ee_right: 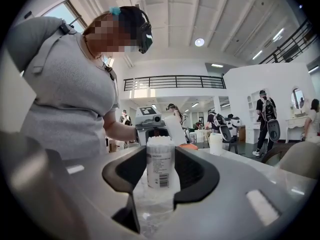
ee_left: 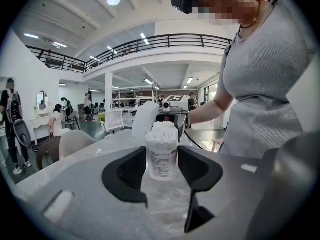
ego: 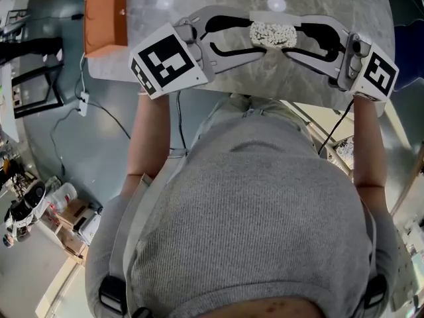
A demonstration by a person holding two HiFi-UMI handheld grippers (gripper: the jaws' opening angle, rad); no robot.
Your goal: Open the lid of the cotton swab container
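**Both tongs on the swab container, seen from above**

A cotton swab container (ego: 272, 34) stands on the grey marbled tabletop (ego: 371, 18), its top open and the white swab heads packed tight and showing. The left tongs (ego: 252, 37) reach in from the left and the right tongs (ego: 297, 40) from the right. Each pair of black jaws clasps the container from its own side. Each tool carries a marker cube, the left one (ego: 165, 61) larger in the picture than the right one (ego: 379, 71). Bare forearms (ego: 149, 134) run back to a grey knitted top (ego: 252, 224) that fills the lower frame. An orange box (ego: 106, 18) lies on the tabletop's left corner, well apart from the container. On the floor (ego: 79, 158) below it, a cable (ego: 109, 114) trails from a white power strip (ego: 83, 102).
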